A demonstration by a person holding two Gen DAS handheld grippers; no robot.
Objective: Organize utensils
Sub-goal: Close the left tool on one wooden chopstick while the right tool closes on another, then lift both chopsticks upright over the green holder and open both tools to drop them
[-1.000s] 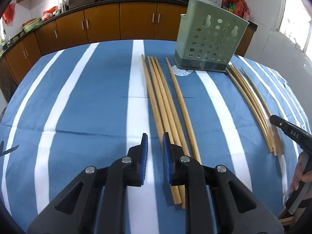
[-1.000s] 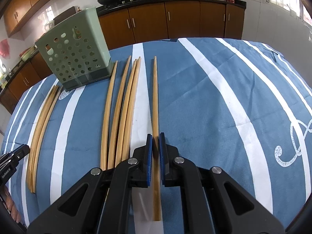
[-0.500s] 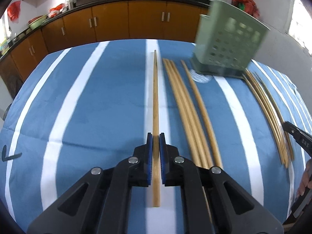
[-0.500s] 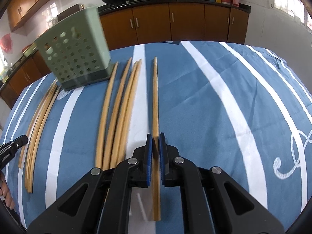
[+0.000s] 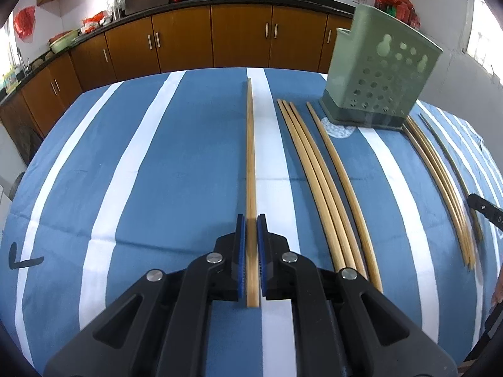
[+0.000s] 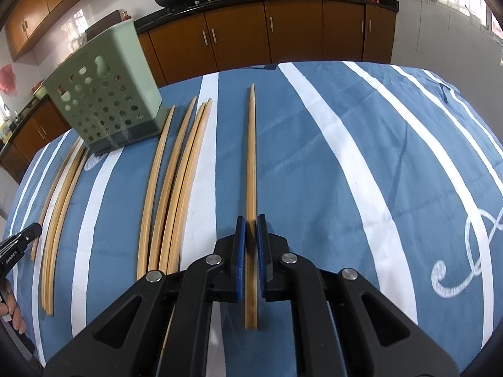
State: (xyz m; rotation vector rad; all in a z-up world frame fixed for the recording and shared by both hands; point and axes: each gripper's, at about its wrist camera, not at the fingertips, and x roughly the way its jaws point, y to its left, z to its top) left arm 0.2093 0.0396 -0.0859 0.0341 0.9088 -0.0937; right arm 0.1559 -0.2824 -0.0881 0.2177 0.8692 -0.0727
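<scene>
striped tablecloth (image 5: 157, 169): work surface. green perforated holder (image 5: 377, 72): upright, far side, the likely destination. loose chopsticks (image 5: 317, 176): beside it. left gripper (image 5: 250, 229), right gripper (image 6: 250, 229): each clamped on one chopstick (image 5: 250, 157) (image 6: 251, 157); advice: lift level, tip in point-first.

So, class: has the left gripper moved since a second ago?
Yes. The left gripper shifted left, away from the green holder, and closed on a chopstick.
</scene>
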